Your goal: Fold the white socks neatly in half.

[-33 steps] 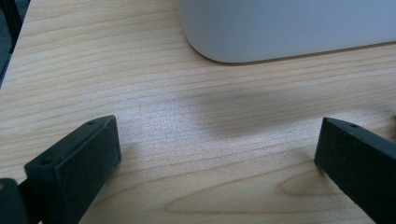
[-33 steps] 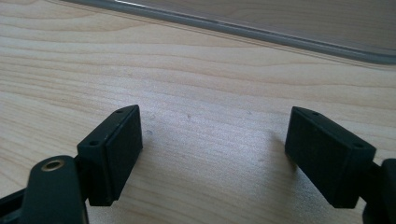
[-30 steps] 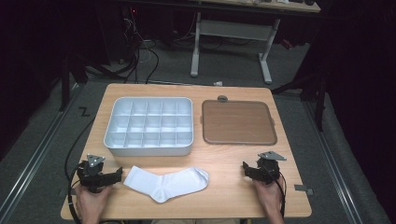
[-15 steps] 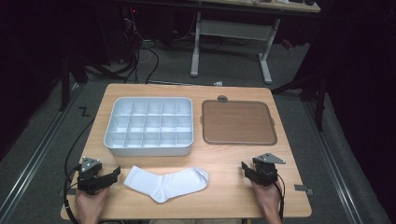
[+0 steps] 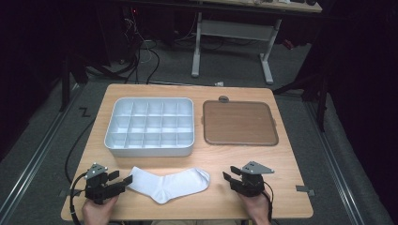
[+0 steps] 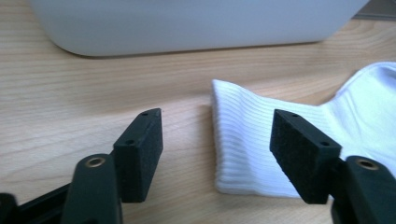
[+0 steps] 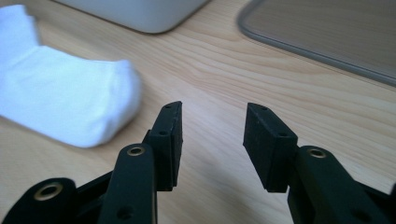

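Note:
A white sock [image 5: 169, 184] lies flat on the wooden table near its front edge, cuff to the left and toe to the right. My left gripper [image 5: 124, 181] sits at the cuff, and its jaws have just been closing. In the left gripper view the ribbed cuff of the sock [image 6: 247, 135] lies between the left gripper's [image 6: 217, 151] pads, which stand apart from it. My right gripper [image 5: 227, 177] sits just right of the toe, and its jaws have just been closing too. In the right gripper view only bare table lies between the right gripper's [image 7: 215, 140] pads, with the sock's toe [image 7: 60, 102] off to the left.
A grey tray with several compartments [image 5: 114, 143] stands behind the sock, seen close up as a wall [image 6: 187, 23] [image 7: 140, 11]. A flat brown tray [image 5: 239, 123] [image 7: 327, 28] lies to its right. Cables trail from both grippers over the table's front edge.
Both grippers' jaws have narrowed. The right gripper has shifted left toward the sock's toe, and the left gripper has edged toward the cuff. The sock has not moved.

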The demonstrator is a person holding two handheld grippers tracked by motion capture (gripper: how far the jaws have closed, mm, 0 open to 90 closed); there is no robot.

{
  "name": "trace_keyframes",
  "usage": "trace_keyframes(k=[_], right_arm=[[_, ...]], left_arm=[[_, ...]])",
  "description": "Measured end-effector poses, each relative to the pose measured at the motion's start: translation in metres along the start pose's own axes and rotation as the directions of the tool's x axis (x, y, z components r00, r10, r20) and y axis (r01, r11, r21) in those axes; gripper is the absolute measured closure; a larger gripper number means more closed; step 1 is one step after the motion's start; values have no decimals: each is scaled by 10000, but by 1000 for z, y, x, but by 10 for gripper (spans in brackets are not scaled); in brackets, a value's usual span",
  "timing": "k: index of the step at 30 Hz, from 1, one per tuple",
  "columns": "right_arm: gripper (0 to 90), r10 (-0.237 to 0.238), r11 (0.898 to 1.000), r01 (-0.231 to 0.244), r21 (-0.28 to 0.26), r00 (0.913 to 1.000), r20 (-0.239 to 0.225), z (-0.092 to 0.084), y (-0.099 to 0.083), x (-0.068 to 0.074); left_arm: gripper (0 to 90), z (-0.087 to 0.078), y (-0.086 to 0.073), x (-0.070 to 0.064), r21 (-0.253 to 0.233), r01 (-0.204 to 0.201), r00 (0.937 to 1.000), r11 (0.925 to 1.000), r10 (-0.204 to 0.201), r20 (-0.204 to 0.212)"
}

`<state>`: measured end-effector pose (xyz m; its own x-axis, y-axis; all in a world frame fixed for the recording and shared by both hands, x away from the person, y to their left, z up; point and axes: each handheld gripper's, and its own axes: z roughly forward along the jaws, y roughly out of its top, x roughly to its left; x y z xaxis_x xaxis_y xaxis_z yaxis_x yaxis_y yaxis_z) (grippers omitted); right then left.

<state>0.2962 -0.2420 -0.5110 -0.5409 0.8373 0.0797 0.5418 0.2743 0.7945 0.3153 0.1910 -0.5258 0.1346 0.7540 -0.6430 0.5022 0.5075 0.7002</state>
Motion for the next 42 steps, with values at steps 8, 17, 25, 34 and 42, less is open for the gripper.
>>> trace_keyframes(k=[8,17,25,34,42], right_arm=[[578,-767,9971,763,-79,9930,-896,10,11,28],[577,-915,9941,973,484,9896,-1106,33,13,44],[729,-1022,9902,1123,835,9879,-1162,40,14,43],[831,-1196,9876,1286,896,9879,-991,40,11,41],[838,-1171,9884,1249,867,9890,-903,40,11,38]], left_arm=[[412,3,-7,-2,321,169,9998,9993,-165,-104],[526,6,-12,-3,511,144,9998,9986,-136,-159],[629,8,-15,-7,562,-32,9998,9984,43,-195],[714,8,-17,-8,600,-199,9997,9980,208,-143],[732,11,-18,-10,696,-151,9998,9975,158,-84]])
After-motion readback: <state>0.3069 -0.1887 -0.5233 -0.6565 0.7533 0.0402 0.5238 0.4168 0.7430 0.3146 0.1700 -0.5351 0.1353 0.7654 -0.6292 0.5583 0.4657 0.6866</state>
